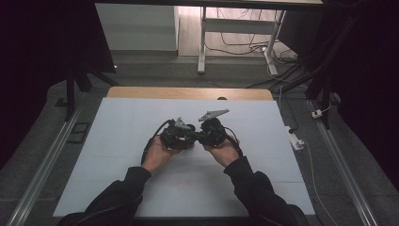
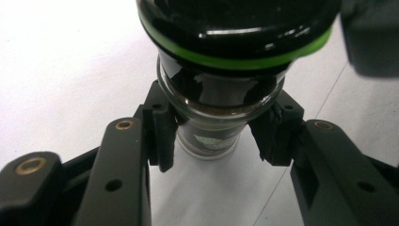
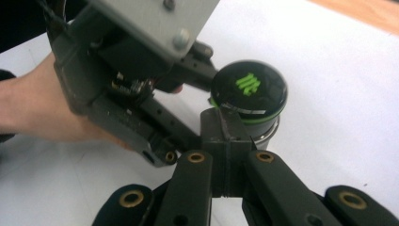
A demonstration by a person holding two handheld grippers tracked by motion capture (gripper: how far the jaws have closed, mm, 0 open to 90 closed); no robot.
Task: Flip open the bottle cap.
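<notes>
A small glass jar [image 2: 214, 127] with dark powder inside stands on the white table, capped by a black lid [image 3: 249, 87] that has a green ring and a green logo. My left gripper [image 2: 217, 136] is shut on the jar, one pad [image 2: 162, 136] pressed against each side of the glass below the lid. My right gripper [image 3: 223, 127] has its jaws shut together with nothing between them, and their tips rest against the near edge of the lid. In the high view the left gripper [image 1: 181, 134] and right gripper [image 1: 207, 134] meet tip to tip at the table's middle.
A white sheet [image 1: 117, 141] covers the table, with a wooden strip [image 1: 188, 92] along the far edge. The person's hand [image 3: 33, 108] holds the left gripper's body [image 3: 141, 94] close beside the lid. Cables and table legs [image 1: 202, 47] lie on the floor beyond.
</notes>
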